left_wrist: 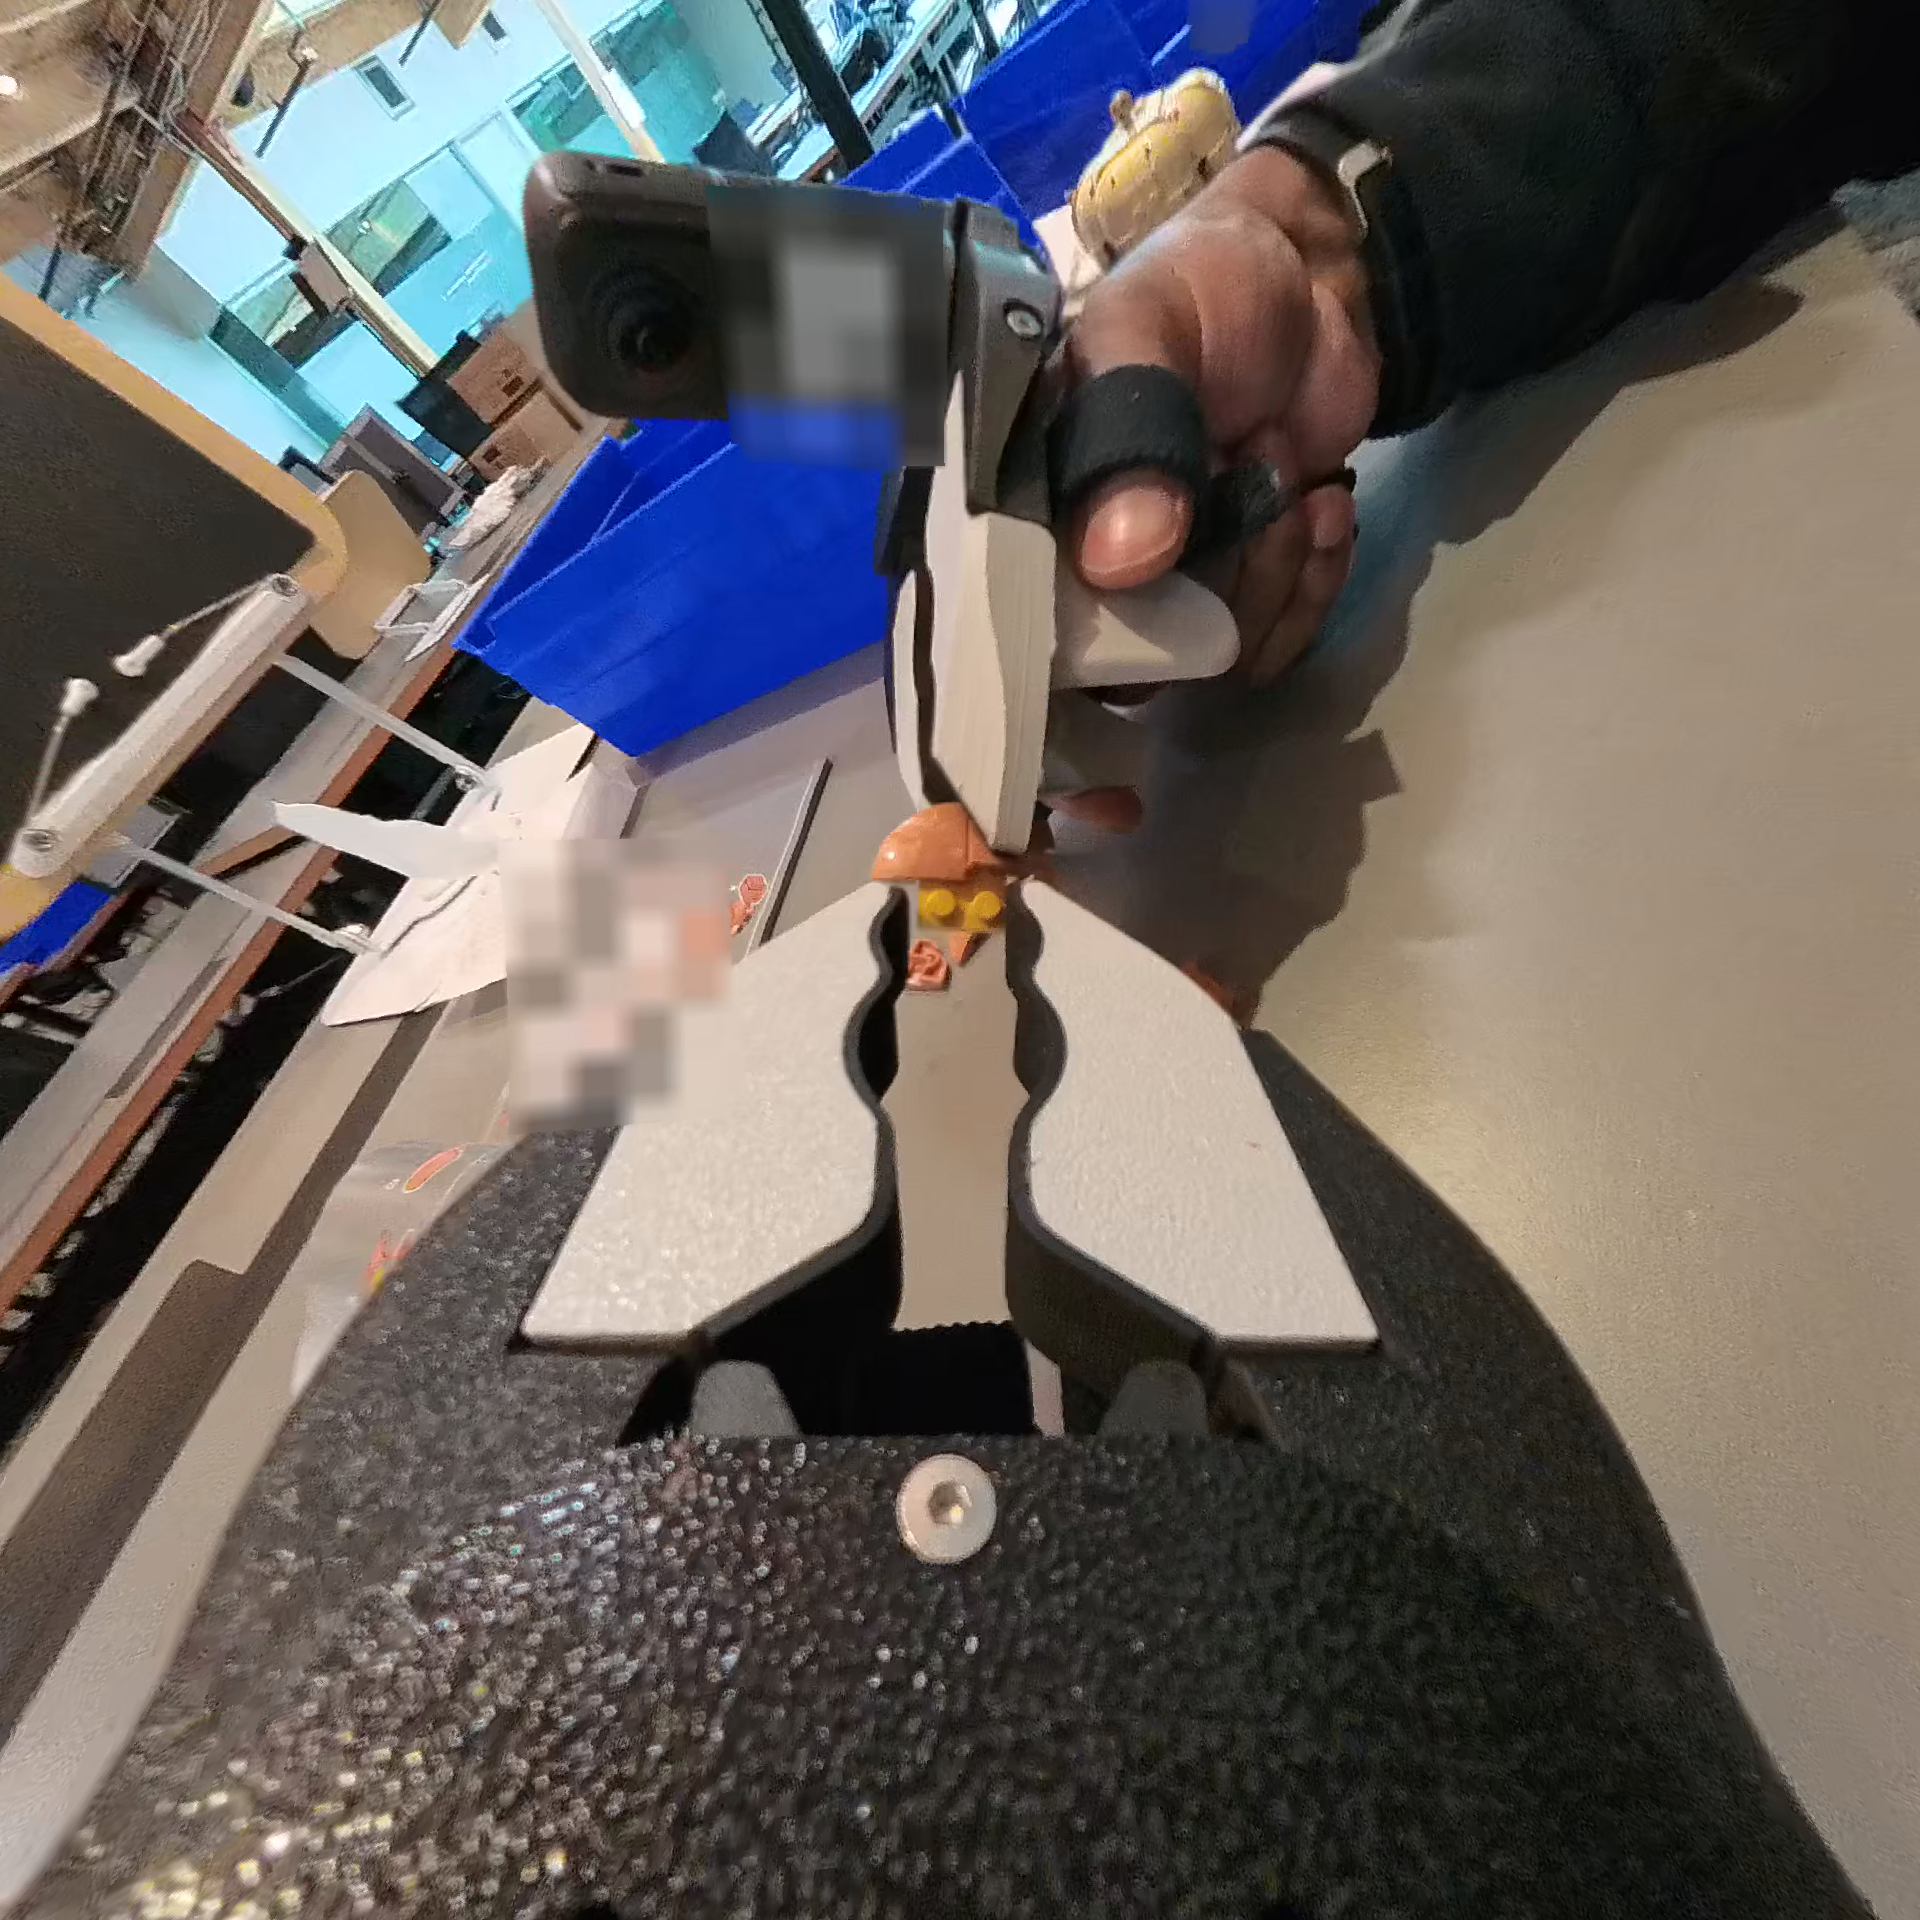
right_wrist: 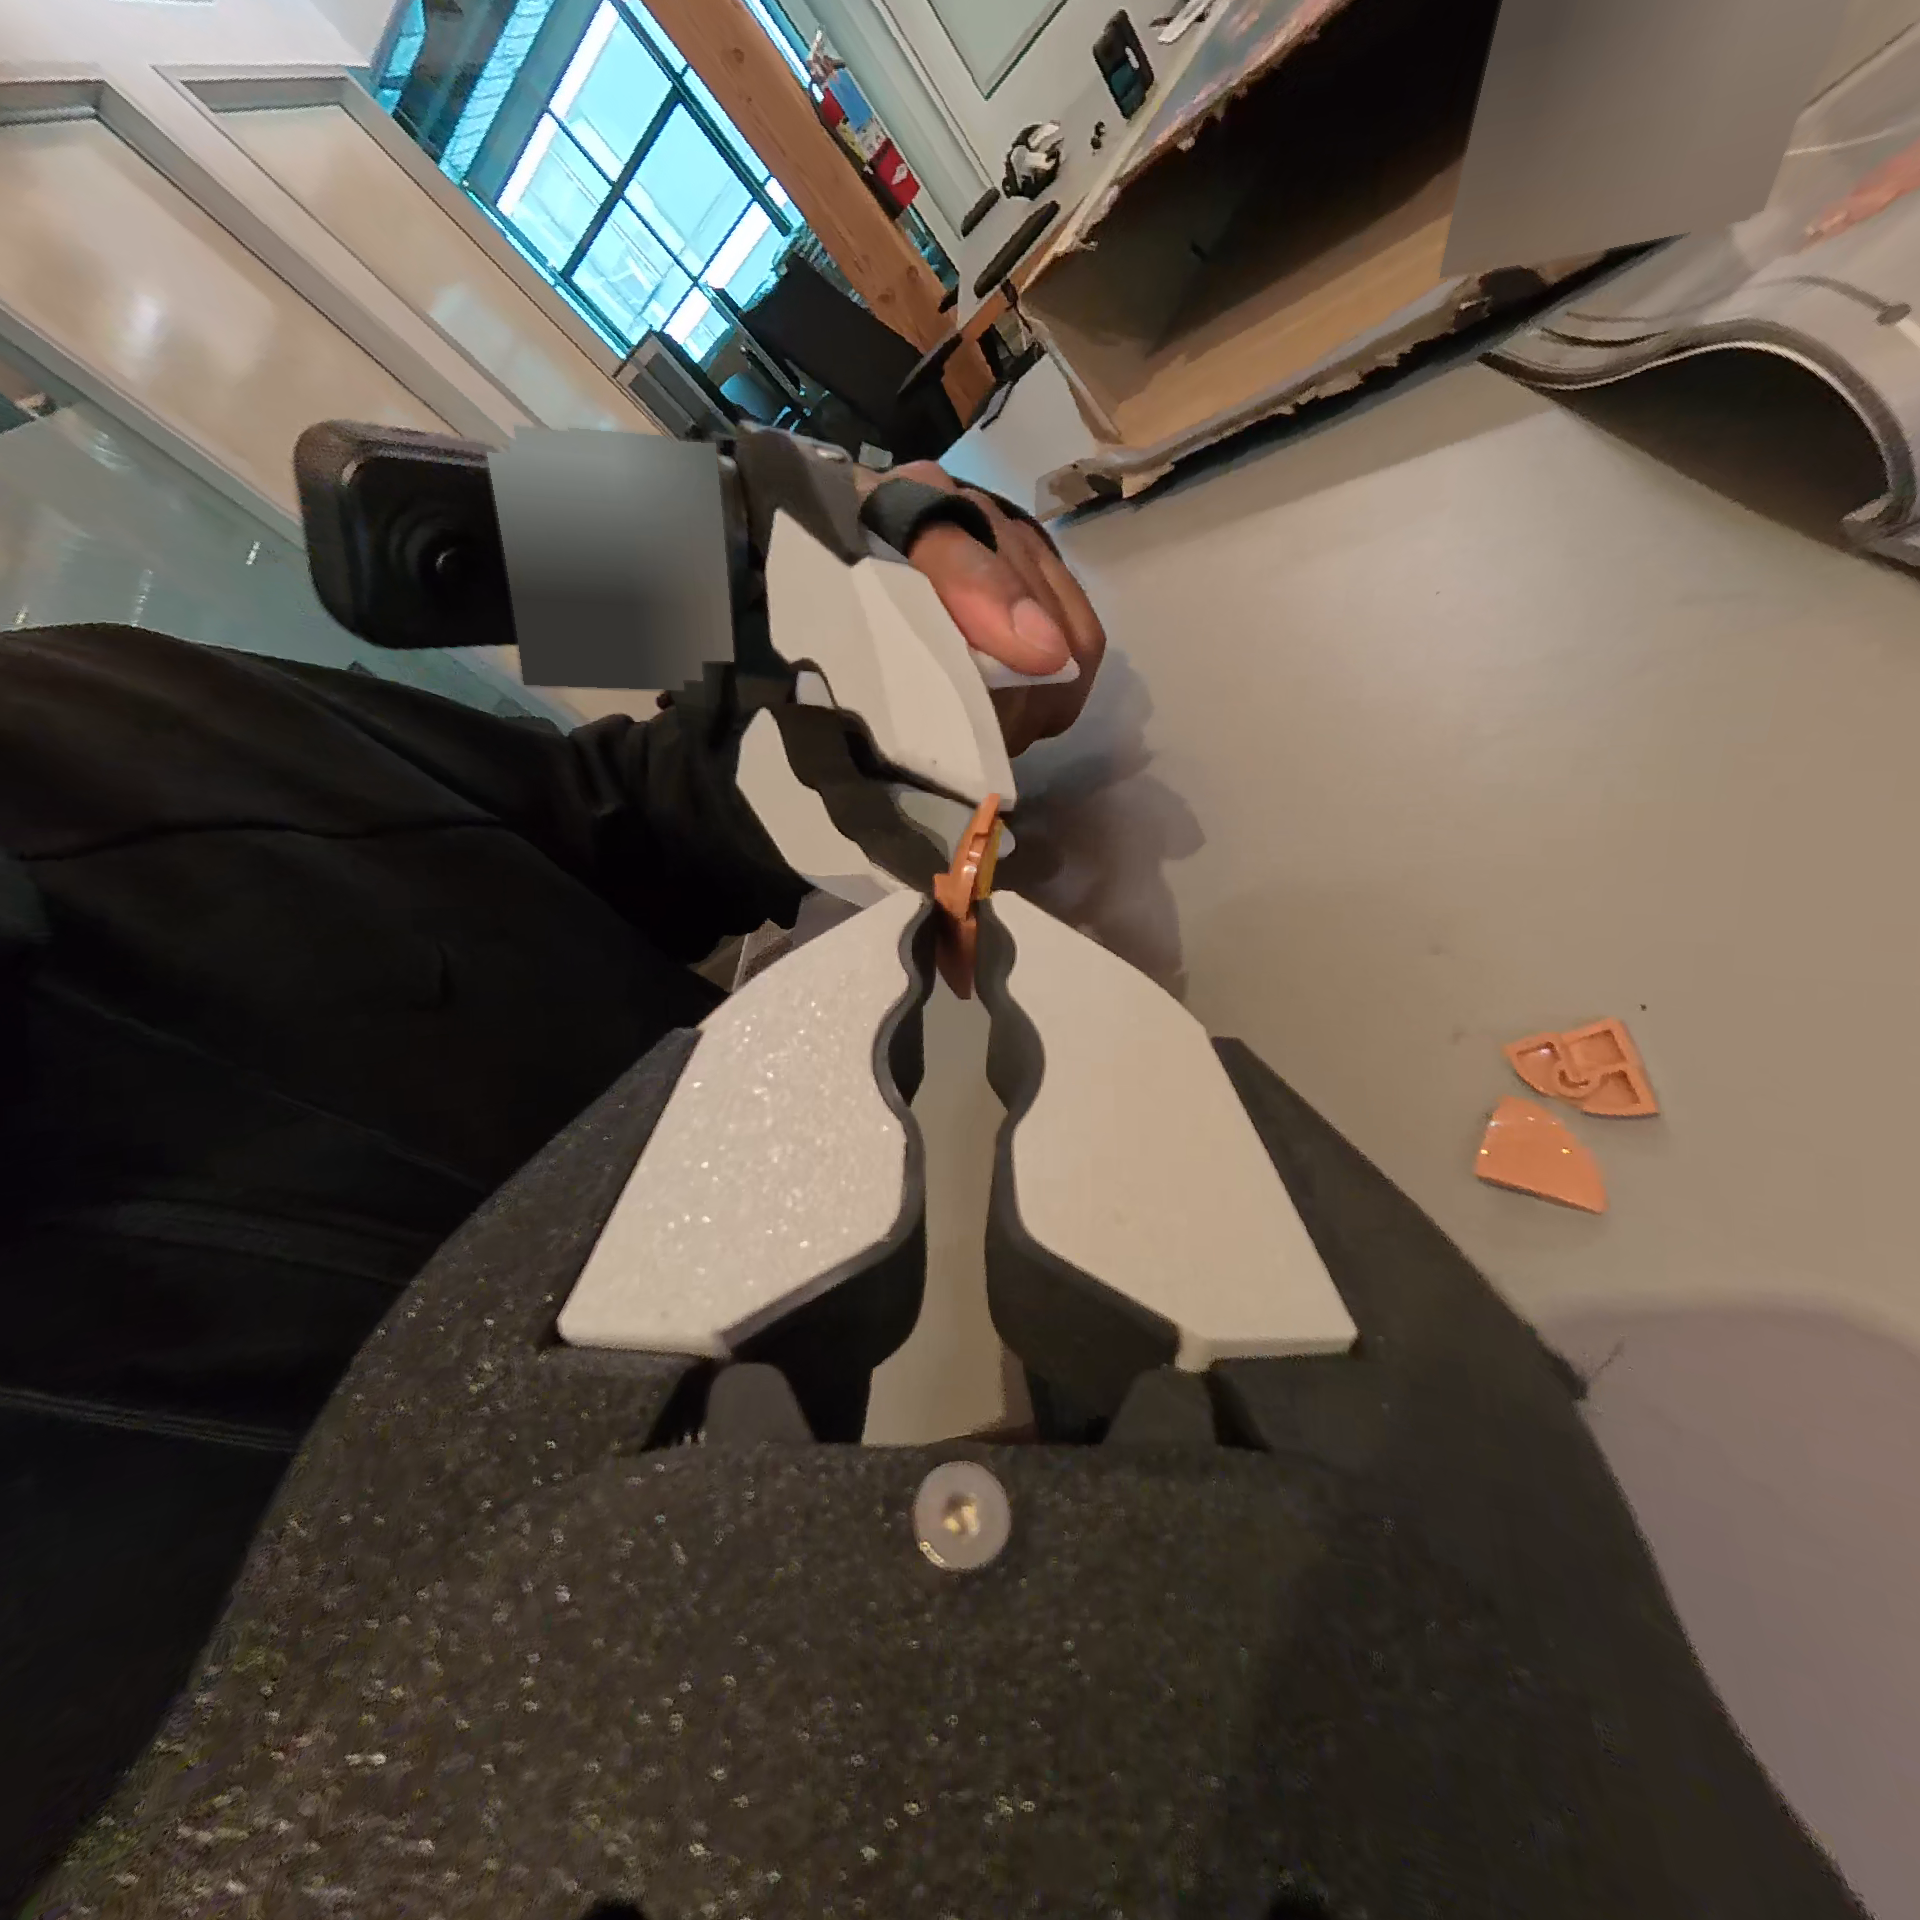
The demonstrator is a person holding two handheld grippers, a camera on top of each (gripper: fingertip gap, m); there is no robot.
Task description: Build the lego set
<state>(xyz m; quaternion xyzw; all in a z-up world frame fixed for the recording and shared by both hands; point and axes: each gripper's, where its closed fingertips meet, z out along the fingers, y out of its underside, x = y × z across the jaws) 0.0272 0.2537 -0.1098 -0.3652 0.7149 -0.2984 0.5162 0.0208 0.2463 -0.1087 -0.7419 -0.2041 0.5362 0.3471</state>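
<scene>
In the left wrist view my left gripper [left_wrist: 956, 904] is shut on a small yellow brick [left_wrist: 961, 909] with two studs, held between its fingertips. An orange rounded piece [left_wrist: 930, 844] sits on the brick's far side. My right gripper [left_wrist: 977, 821] comes down from above and grips that piece. In the right wrist view my right gripper [right_wrist: 958, 909] is shut on the thin orange piece [right_wrist: 961, 940], which stands edge-on between its pads. The left gripper [right_wrist: 971, 831] meets it from the upper left, and a sliver of the yellow brick [right_wrist: 1000, 844] shows there. Both grippers hover just above the grey table [right_wrist: 1455, 779].
Two loose orange quarter-round pieces [right_wrist: 1584, 1065] [right_wrist: 1543, 1153] lie on the table to the right. A small pink piece [left_wrist: 928, 961] lies beyond the left fingers. Blue bins [left_wrist: 675, 603] and white paper [left_wrist: 416, 935] stand at the left. A rolled grey mat [right_wrist: 1766, 395] lies at the far right. Left and right tips are no more than a few centimetres apart.
</scene>
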